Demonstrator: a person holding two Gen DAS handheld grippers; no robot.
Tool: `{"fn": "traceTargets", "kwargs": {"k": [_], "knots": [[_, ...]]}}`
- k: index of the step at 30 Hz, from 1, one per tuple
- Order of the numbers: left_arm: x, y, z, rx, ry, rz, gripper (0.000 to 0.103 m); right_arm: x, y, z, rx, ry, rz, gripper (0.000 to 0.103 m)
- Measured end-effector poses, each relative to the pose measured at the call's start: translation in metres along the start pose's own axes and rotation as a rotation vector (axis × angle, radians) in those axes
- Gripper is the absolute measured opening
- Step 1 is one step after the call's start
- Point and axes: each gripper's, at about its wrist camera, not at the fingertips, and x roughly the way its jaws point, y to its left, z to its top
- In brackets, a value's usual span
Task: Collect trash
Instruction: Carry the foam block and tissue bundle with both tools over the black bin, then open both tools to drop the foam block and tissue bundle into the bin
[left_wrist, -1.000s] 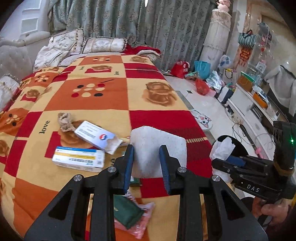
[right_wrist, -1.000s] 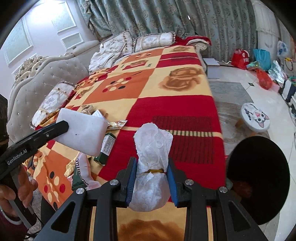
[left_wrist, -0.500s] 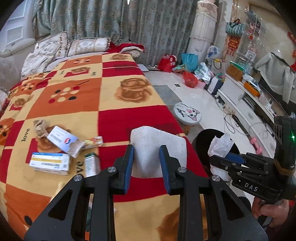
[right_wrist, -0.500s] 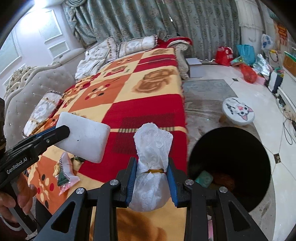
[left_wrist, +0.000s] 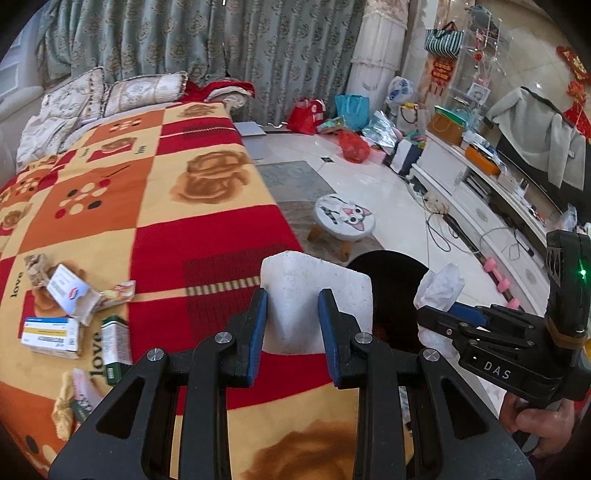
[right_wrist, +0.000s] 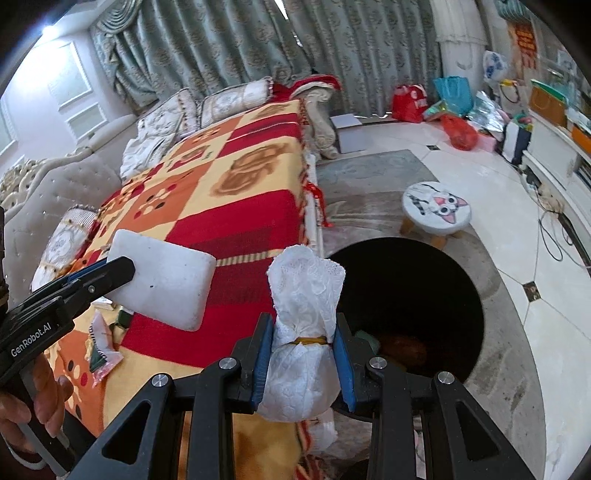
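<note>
My left gripper (left_wrist: 293, 325) is shut on a white foam block (left_wrist: 316, 291), held over the bed's right edge beside the black trash bin (left_wrist: 391, 291). The block shows in the right wrist view (right_wrist: 162, 277) too. My right gripper (right_wrist: 303, 354) is shut on a white tissue bundle (right_wrist: 304, 321) tied with a yellow band, held at the near left rim of the bin (right_wrist: 413, 284). The bundle also shows in the left wrist view (left_wrist: 439, 288). Some trash lies inside the bin.
On the checked blanket (left_wrist: 166, 206) lie small boxes (left_wrist: 50, 334), a green carton (left_wrist: 116, 341) and wrappers (right_wrist: 101, 347). A cat-face stool (right_wrist: 436, 210) stands behind the bin. Bags (left_wrist: 354, 142) and a TV cabinet (left_wrist: 472, 192) line the far right.
Both grippers have swung right, from over the bed toward the black bin, still holding the foam block and the tissue bundle. The bin now looks larger and nearer in both views.
</note>
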Motion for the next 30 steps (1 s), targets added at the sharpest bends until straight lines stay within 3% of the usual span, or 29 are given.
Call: {"fn": "traceTargets", "kwargs": {"k": [12,30], "knots": [[0.032,-0.039,0.006,0.033,0.038,-0.024,0.026,0.004,-0.049,-0.004,0.092,0.014,-0.025,0.031],[0.062,-0.059,0.006,0.026,0.075,-0.047,0.027,0.018,-0.085,-0.003,0.183,0.035,-0.029,0.031]]}}
